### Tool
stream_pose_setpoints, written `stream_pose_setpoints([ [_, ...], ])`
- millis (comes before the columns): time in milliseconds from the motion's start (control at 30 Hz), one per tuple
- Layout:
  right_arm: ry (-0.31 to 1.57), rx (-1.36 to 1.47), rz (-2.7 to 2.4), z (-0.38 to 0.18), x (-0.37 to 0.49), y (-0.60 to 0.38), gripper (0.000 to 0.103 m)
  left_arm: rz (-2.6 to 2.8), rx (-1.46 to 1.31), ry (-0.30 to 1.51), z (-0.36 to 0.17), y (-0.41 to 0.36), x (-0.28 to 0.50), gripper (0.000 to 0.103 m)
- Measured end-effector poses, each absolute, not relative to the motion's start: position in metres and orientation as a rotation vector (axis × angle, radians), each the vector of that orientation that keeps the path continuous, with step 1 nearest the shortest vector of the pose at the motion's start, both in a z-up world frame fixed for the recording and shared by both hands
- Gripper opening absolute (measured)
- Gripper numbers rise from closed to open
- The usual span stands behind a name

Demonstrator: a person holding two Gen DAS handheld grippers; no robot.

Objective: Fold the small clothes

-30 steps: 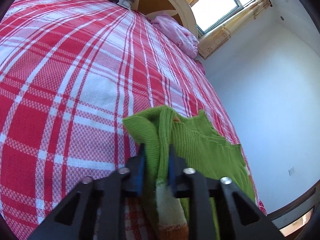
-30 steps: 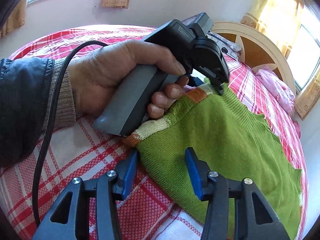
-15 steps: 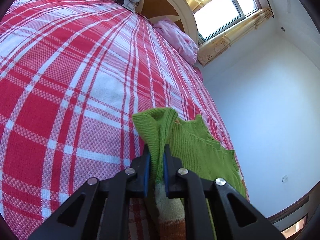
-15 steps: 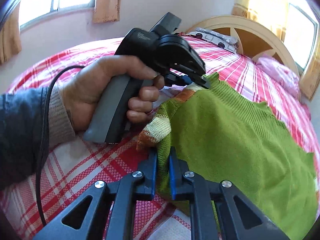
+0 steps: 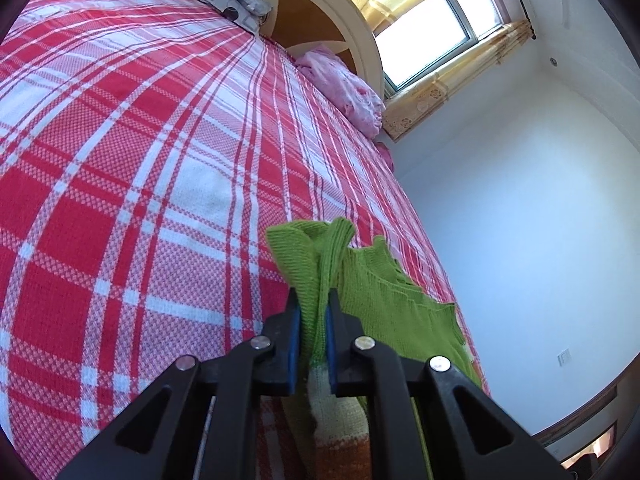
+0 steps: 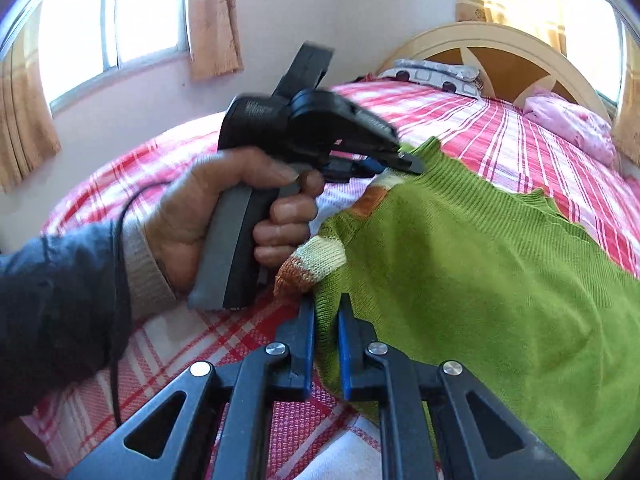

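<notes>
left wrist: low, close, facing headboard (image 5: 352,44) | right wrist: close, facing left hand-held gripper (image 6: 394,160) | shared: green sweater (image 5: 384,284)

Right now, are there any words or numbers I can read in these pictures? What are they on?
No text can be read in either picture.
Small pale print on the black top of the left gripper: too blurred to read.
Green sweater, red plaid bedspread, patterned pillow: patterns only, no words.
White wall plate: nothing legible.

The left hand-held gripper (image 5: 313,312) pinches a green sweater (image 5: 384,300) above the plaid bedspread (image 5: 140,160).
</notes>
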State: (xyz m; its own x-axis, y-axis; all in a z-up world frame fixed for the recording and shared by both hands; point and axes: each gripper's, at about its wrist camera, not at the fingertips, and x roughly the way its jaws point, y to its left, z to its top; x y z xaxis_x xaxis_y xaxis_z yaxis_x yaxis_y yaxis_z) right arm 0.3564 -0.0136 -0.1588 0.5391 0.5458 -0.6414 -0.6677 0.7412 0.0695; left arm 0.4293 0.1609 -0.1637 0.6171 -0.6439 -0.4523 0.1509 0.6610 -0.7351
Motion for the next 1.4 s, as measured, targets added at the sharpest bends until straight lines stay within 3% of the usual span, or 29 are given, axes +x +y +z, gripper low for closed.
stream_pose_setpoints([
  [733,0.579,0.001,0.684,-0.112,0.351,-0.105,0.009,-0.505,-0.829,0.759,-0.108,0.107,0.419,0.011],
  [1400,0.539,0.174,0.578,-0.093,0.346,-0.236,0.009,-0.636,-0.683,0.792,-0.058,-0.025,0.442,0.011],
])
